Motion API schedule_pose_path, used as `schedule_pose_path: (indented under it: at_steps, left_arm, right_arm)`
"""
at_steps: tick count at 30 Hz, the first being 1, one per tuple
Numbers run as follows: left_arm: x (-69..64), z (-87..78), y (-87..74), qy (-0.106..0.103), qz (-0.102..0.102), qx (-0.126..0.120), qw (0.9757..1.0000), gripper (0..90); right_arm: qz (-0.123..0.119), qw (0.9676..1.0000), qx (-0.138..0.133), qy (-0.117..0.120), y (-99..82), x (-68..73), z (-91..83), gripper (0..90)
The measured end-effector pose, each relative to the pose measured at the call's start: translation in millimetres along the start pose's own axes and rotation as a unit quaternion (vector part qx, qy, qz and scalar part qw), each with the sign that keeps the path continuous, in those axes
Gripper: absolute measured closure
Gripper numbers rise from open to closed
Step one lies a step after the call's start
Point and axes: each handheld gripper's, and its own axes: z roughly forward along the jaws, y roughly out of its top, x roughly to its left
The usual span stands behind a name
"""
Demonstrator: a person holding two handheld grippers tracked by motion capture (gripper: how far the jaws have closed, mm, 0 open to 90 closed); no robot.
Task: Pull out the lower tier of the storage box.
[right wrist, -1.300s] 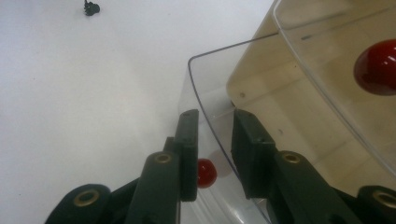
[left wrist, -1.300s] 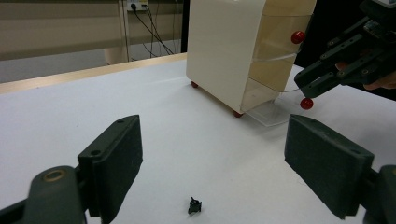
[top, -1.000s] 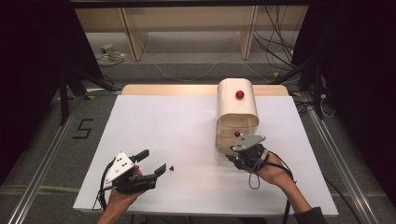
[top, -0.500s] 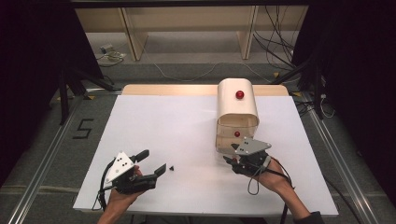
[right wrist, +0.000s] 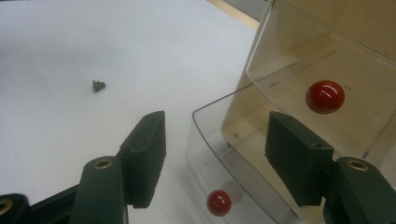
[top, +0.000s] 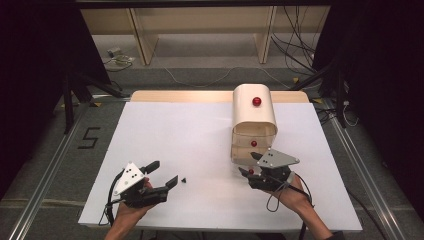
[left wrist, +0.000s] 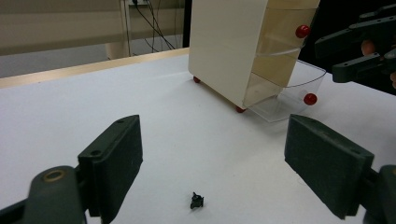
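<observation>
Now drawer knob (right wrist: 219,202) sits below open right gripper (right wrist: 215,158)

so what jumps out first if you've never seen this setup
The cream drawer cabinet with red knobs stands on the right half of the white table, its clear bottom drawer pulled out. The right hand-held gripper sits open at that drawer's front, its jaws having just been opening. A tiny black part lies by the open left hand-held gripper.
</observation>
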Motion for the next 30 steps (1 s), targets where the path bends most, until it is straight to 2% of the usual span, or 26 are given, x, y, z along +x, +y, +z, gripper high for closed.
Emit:
schedule_pose_path:
  at_steps: [9,14,22,30]
  left_arm:
    - [0.1,0.2,-0.1,0.000,0.000,0.003,1.0000,19.1]
    - [0.4,0.3,-0.3,0.000,0.002,0.005,1.0000,19.1]
    - [0.6,0.5,-0.6,0.000,0.000,0.007,1.0000,19.0]
    - [1.4,1.2,-1.1,0.003,-0.001,0.014,0.9999,18.9]
  right_arm:
    - [0.012,0.9997,-0.021,-0.004,-3.1,0.9,-5.6,35.1]
    - [0.031,0.9986,-0.042,-0.011,-5.1,0.7,-11.3,31.5]
    - [0.053,0.9965,-0.060,-0.023,-10.6,-1.4,-17.0,30.7]
    - [0.059,0.9954,-0.071,-0.026,-14.6,-0.8,-20.9,30.6]
